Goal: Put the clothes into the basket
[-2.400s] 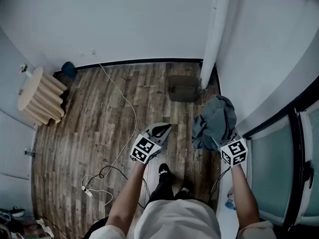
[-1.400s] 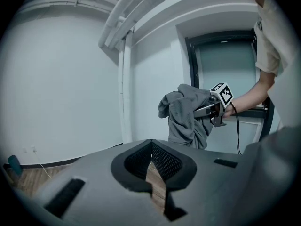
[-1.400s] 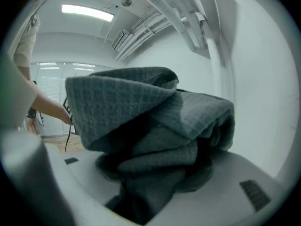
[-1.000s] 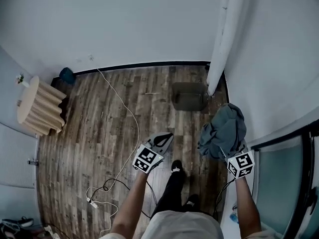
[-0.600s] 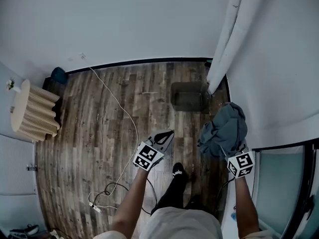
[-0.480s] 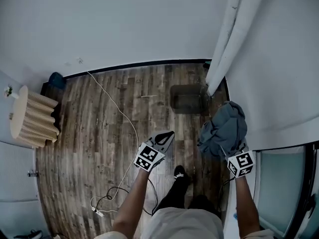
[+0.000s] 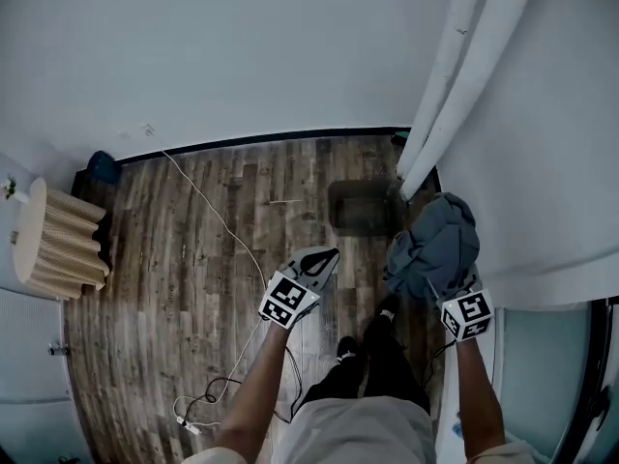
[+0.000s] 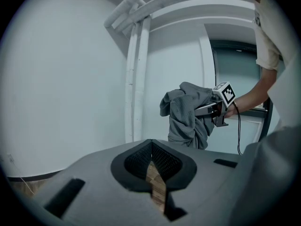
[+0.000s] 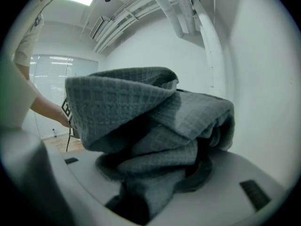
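A crumpled grey garment (image 7: 437,243) hangs from my right gripper (image 7: 437,280), which is shut on it at the right of the head view. In the right gripper view the cloth (image 9: 150,126) bulges over the jaws and hides the pads. The left gripper view shows the same bundle (image 8: 187,117) held out in the air. A dark, soft-sided basket (image 7: 335,211) stands on the wooden floor ahead, between the two grippers and beside the curtain. My left gripper (image 7: 320,257) is shut with nothing in it, held above the floor left of the basket, its pads (image 8: 162,161) meeting.
A white curtain (image 7: 455,85) hangs at the right, just beyond the basket. A white cable (image 7: 227,230) trails across the floorboards to a plug at lower left. A ribbed beige stool (image 7: 53,245) and a blue object (image 7: 100,165) sit by the left wall. A glass door (image 7: 542,375) is at the right.
The person has stepped forward, so the basket and the wall sit nearer. Both grippers keep their places and the right one still holds the grey garment.
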`<action>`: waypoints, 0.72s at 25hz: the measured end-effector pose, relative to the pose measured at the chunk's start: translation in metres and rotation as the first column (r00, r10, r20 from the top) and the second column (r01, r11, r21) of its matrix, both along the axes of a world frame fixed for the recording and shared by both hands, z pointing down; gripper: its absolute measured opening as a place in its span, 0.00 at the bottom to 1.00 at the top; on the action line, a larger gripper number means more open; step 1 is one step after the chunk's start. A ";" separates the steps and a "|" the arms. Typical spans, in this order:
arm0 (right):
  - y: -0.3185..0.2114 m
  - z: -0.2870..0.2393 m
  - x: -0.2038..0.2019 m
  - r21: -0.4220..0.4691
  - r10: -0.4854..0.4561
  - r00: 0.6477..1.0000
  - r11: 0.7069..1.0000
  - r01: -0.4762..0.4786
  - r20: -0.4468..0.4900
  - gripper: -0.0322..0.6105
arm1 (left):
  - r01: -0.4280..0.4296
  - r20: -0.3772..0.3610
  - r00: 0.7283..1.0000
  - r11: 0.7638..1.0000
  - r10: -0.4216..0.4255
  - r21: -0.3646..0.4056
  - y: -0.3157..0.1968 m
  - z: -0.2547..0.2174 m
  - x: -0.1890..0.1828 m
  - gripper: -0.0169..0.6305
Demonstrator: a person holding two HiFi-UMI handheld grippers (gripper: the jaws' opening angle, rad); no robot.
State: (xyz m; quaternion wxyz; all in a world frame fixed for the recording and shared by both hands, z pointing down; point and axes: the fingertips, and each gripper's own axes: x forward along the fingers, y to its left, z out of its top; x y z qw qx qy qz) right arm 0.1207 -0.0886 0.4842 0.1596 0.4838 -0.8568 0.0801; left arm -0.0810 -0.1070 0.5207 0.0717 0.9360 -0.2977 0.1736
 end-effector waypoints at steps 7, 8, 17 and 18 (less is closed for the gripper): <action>-0.037 0.011 0.001 -0.010 -0.020 1.000 1.000 0.020 0.011 0.39 | 0.042 -0.003 0.999 0.999 -0.042 -0.006 -0.028 0.008 -0.007 0.05; -0.054 0.015 0.003 -0.017 -0.028 1.000 0.999 0.028 0.013 0.39 | 0.050 -0.001 0.999 0.999 -0.050 -0.015 -0.043 0.011 -0.005 0.05; -0.096 0.025 0.010 -0.018 -0.045 0.999 0.999 0.045 0.028 0.39 | 0.075 0.019 0.997 0.997 -0.074 -0.036 -0.084 0.024 -0.004 0.05; -0.104 0.025 0.012 -0.019 -0.044 0.999 0.999 0.045 0.026 0.39 | 0.074 0.015 0.997 0.997 -0.074 -0.033 -0.092 0.022 -0.002 0.05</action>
